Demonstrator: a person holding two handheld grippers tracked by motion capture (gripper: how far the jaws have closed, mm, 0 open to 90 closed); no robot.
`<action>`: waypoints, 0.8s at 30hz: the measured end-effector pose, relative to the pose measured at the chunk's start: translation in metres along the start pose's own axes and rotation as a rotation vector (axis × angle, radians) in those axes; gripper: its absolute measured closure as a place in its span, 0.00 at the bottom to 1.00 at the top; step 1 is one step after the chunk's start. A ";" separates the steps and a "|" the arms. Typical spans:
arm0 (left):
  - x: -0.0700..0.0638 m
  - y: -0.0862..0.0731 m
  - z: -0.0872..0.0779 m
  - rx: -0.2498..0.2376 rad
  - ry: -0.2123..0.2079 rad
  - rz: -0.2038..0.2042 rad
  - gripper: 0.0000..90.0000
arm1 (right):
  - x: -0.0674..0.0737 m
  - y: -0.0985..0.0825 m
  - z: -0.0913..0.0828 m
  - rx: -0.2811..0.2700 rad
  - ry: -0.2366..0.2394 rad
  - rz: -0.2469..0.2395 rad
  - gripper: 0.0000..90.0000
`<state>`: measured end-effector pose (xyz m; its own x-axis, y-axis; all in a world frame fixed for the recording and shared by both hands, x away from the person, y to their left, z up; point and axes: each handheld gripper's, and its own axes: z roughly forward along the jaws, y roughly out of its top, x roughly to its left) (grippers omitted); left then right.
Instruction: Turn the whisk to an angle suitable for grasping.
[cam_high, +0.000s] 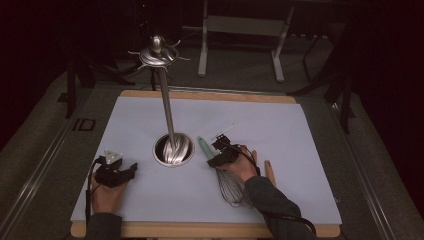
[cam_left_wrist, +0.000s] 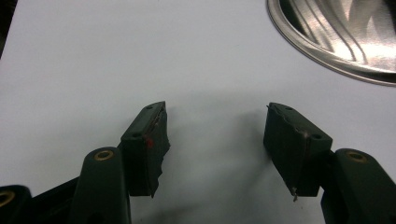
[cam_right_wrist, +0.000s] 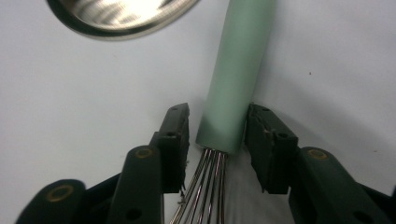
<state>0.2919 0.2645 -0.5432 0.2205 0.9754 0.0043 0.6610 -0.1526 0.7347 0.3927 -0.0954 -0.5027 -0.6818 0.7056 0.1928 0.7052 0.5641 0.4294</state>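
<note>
A wide pale sheet (cam_high: 280, 125) covers the wooden table (cam_high: 210, 95), and everything else sits on it.

Near the sheet's centre stands a steel utensil stand (cam_high: 166, 107): a round dished base (cam_high: 173, 150) with a tall post rising toward 12 o'clock, topped by a ring of hooks (cam_high: 157, 54).

At about 4 o'clock from that base lies the whisk (cam_high: 232, 187), with its mint-green handle (cam_high: 204, 146) pointing toward 11 o'clock and its wire cage toward 5 o'clock, beneath the person's right hand (cam_high: 242, 167). The handle's tip lies near the base's rim, just apart from it.

The right gripper (cam_high: 220, 152) is set over the whisk where handle meets wires. In the right gripper view the green handle (cam_right_wrist: 236, 79) stands between the two black jaws; the right-side pad looks to touch it, while a narrow gap shows at the left pad, so the jaws bracket the handle without a firm clamp yet.

At 8 o'clock from the base, the left gripper (cam_high: 117, 172) rests low on the sheet in the left hand (cam_high: 106, 195). In the left gripper view its jaws stand wide apart over bare sheet (cam_left_wrist: 116, 56), with the base's rim (cam_left_wrist: 327, 60) at 1 o'clock.

A short wooden stick (cam_high: 270, 172) lies just at 3 o'clock of the right hand.
</note>
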 end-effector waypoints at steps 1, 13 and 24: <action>0.000 0.000 0.000 0.000 0.000 0.000 0.45 | -0.001 0.001 -0.001 0.003 0.013 0.006 0.65; 0.000 0.000 0.000 0.000 0.000 0.000 0.45 | 0.014 0.014 0.011 0.100 -0.025 -0.004 0.74; 0.000 0.000 0.000 0.000 0.000 0.000 0.45 | 0.019 0.017 0.002 0.053 0.074 0.033 0.77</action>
<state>0.2919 0.2645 -0.5432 0.2206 0.9754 0.0043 0.6609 -0.1527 0.7348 0.3920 -0.0713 -0.4939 -0.6695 0.6914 0.2717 0.7353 0.5646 0.3749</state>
